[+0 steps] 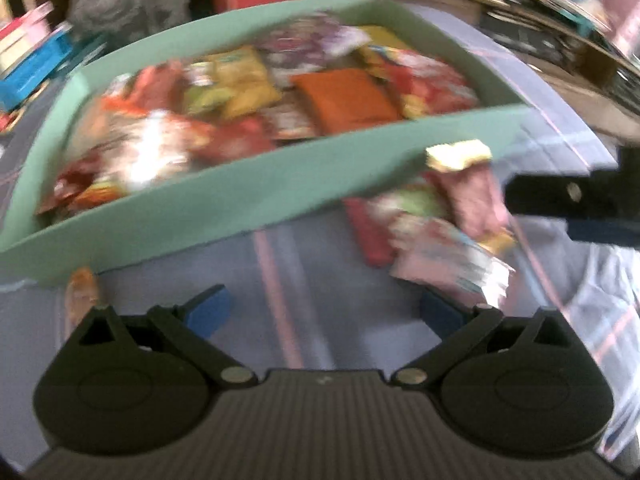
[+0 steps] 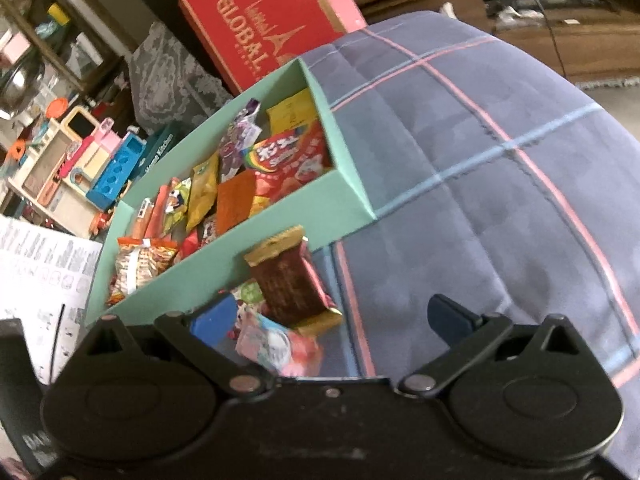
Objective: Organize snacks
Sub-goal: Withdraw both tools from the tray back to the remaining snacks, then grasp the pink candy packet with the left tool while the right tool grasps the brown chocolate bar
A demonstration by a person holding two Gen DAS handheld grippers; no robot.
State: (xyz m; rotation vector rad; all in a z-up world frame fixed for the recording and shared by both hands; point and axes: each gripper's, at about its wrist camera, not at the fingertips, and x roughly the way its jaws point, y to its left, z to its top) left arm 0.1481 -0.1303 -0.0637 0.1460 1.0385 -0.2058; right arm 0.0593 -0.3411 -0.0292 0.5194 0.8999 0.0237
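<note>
Left wrist view (motion-blurred): the left tongs stand wide apart and hold nothing, poised over a blue plaid cloth with pink and pale-blue lines. Ahead lies a mint-green box, its interior filled with mixed snack packets. Outside the box, against its near wall toward the right, lies a small loose pile of packets, topped by a brown wafer packet with gold ends. One orange packet lies apart on the cloth at the near left corner of the box. Part of the right tongs' black body enters at the right edge. Right wrist view: the right tongs are likewise spread wide and empty. The brown wafer packet leans against the outer wall of the mint-green box, and a pink-and-white packet lies just beside it on the plaid cloth, between the blue fingertips. Behind the box stands a red carton lettered "GLOBAL"; toys and printed sheets lie to the left.
</note>
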